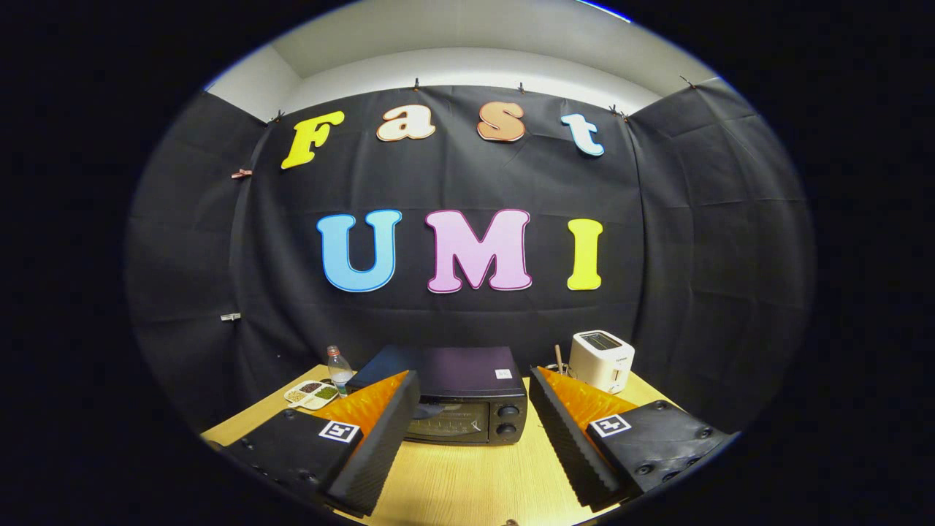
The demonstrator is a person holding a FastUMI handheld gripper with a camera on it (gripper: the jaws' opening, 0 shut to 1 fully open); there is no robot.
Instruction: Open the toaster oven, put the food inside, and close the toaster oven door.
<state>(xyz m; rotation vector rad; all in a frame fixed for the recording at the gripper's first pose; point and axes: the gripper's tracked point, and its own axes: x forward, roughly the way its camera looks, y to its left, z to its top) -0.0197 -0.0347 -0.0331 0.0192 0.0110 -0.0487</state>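
Table (453,482): we see a pale wooden top carrying every item; its near edge is cut off below the fingers.
Toaster oven (456,398): we locate it at mid-table, beyond the fingers and in line with the gap between them. The door is closed. Two knobs sit on the right of its front face. We judge it heavy and rigid, unlikely to slide under a light pull.
Door handling: we judge the glass door stiff on its hinge and somewhat fragile. We would take hold at the handle along the upper door edge and avoid pressing on the glass. The left finger covers the left part of the door, so the handle's full length is hard to make out.
Gripper (475,438): the fingers are spread wide apart with nothing between them, well short of the oven.
Toaster (601,359): white, far right, beside the oven and apart from it.
Sectioned dish (312,394): far left, holding small portions. We cannot tell whether this is the food for the task; we judge the contents light and loose.
Bottle (339,369): clear, just behind the dish.
Stick-like item (559,358): left of the toaster, too small to identify.
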